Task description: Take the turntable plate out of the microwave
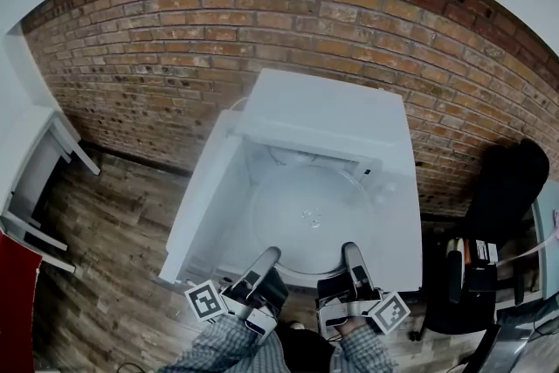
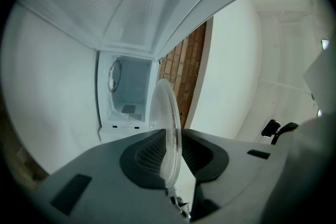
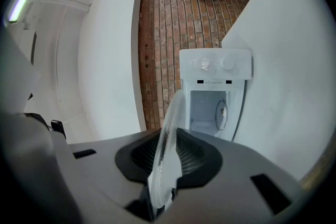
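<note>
The clear glass turntable plate [image 1: 307, 218] hangs level in front of the white microwave [image 1: 336, 113], whose door [image 1: 199, 207] stands swung open to the left. My left gripper [image 1: 267, 261] is shut on the plate's near rim at the left, and my right gripper [image 1: 350, 258] is shut on the same rim at the right. In the left gripper view the plate [image 2: 169, 113] shows edge-on, pinched between the dark pads [image 2: 144, 157]. The right gripper view shows the plate [image 3: 172, 123] clamped the same way, with the microwave's cavity [image 3: 212, 110] and knobs [image 3: 215, 63] beyond it.
A brick wall [image 1: 288, 22] runs behind the microwave. Wood flooring [image 1: 113, 249] lies to the left, with a white frame [image 1: 39, 179] and a red object [image 1: 16, 301] at the far left. A black chair and clutter [image 1: 498, 214] stand to the right.
</note>
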Motion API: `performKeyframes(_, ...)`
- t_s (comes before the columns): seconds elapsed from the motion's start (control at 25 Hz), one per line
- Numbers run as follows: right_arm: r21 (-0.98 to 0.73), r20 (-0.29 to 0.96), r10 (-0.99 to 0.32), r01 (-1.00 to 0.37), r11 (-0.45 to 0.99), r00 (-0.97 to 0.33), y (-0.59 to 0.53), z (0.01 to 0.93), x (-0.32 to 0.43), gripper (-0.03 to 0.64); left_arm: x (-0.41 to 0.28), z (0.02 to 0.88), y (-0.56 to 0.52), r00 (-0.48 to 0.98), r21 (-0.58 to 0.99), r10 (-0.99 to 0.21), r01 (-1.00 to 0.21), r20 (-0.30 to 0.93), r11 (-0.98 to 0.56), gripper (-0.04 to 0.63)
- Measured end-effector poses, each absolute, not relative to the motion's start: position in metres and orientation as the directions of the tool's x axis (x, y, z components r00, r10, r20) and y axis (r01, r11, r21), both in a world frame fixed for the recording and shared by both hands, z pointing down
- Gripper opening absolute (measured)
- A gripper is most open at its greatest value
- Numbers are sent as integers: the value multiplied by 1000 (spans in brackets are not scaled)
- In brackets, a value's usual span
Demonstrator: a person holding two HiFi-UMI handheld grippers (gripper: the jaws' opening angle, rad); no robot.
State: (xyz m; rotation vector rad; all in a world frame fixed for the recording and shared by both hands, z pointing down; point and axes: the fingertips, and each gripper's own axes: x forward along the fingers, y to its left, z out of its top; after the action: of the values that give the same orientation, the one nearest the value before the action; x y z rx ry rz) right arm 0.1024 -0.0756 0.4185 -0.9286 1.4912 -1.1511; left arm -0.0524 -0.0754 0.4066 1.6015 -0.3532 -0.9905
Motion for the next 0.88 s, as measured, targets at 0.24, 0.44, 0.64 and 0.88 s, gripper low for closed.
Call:
performKeyframes(0.24,-969,-242,-948,0,247,-206,-75,421,102,69,-54,409,-75,593,915,-698,286,-402,-284,75)
performKeyframes(0.44,-971,-236,-951,6,240,-201,-75,424,102,69,-54,411,-76,595,917,-699,289,-398,-276,75)
performKeyframes(0.64,-971,-234,-951,2,239,-200,-75,425,104,69,-53,411,-77,597,918,-698,288,-395,-273,75)
performKeyframes(0.88,-973,-227,-954,12,229,-198,-77,427,105,69,-52,413,-78,597,920,-701,289,-390,-267,75)
